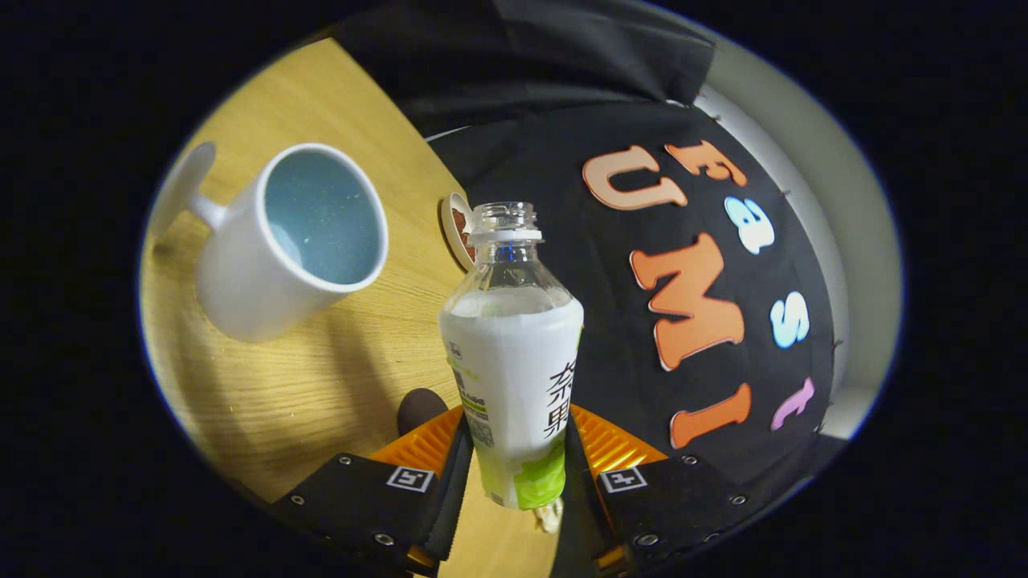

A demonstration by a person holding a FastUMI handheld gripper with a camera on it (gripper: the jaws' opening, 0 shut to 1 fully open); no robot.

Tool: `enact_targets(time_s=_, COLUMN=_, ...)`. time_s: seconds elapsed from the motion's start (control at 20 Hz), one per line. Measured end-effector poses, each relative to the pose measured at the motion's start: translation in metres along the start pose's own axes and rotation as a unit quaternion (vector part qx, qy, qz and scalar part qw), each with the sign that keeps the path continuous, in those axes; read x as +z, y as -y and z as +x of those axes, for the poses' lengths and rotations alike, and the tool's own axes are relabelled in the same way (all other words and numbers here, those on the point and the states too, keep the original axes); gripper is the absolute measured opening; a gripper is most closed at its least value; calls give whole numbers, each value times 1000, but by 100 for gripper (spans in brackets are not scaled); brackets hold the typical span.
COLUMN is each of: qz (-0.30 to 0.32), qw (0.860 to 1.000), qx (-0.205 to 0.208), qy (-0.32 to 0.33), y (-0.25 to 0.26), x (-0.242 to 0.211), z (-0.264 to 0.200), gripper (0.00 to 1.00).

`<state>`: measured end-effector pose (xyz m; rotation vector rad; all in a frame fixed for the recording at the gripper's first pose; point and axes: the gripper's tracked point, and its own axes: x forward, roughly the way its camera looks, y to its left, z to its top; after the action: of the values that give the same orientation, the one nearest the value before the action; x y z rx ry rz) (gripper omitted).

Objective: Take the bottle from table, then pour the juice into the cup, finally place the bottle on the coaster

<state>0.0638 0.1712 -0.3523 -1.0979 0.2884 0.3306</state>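
Fingers of my gripper (514,457) clamp the bottle (512,361) from both sides, its open neck pointing away from me. Beyond it I see the coaster (456,229) on the wooden table (321,385), with the white cup (289,241) alongside.

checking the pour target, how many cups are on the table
1. The white cup stands on the wooden table, off to the side ahead of the gripper, whose fingers are shut on the bottle.
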Motion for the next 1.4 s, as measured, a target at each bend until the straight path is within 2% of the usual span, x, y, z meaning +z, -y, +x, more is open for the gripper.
enact_targets(time_s=0.1, qz=83, qw=996, qx=12, qy=-22, y=-1, x=-11, z=8, gripper=61)
enact_targets(time_s=0.25, qz=185, qw=982, qx=3, qy=-47, y=8, x=-25, z=15, gripper=61)
enact_targets(time_s=0.35, qz=262, qw=964, qx=12, qy=-44, y=10, x=-25, z=23, gripper=61)
enact_targets(time_s=0.45, qz=342, qw=938, qx=37, qy=-38, y=7, x=-20, z=30, gripper=61)
enact_targets(time_s=0.55, qz=396, qw=916, qx=49, qy=-36, y=12, x=-18, z=36, gripper=61)
enact_targets(time_s=0.85, qz=472, qw=878, qx=67, qy=-30, y=11, x=-17, z=55, gripper=61)
enact_targets(time_s=1.05, qz=497, qw=864, qx=65, qy=-42, y=3, x=-28, z=67, gripper=61)
enact_targets(time_s=1.15, qz=511, qw=854, qx=80, qy=-55, y=-11, x=-33, z=69, gripper=61)
enact_targets(time_s=1.4, qz=521, qw=848, qx=74, qy=-59, y=-15, x=-43, z=73, gripper=61)
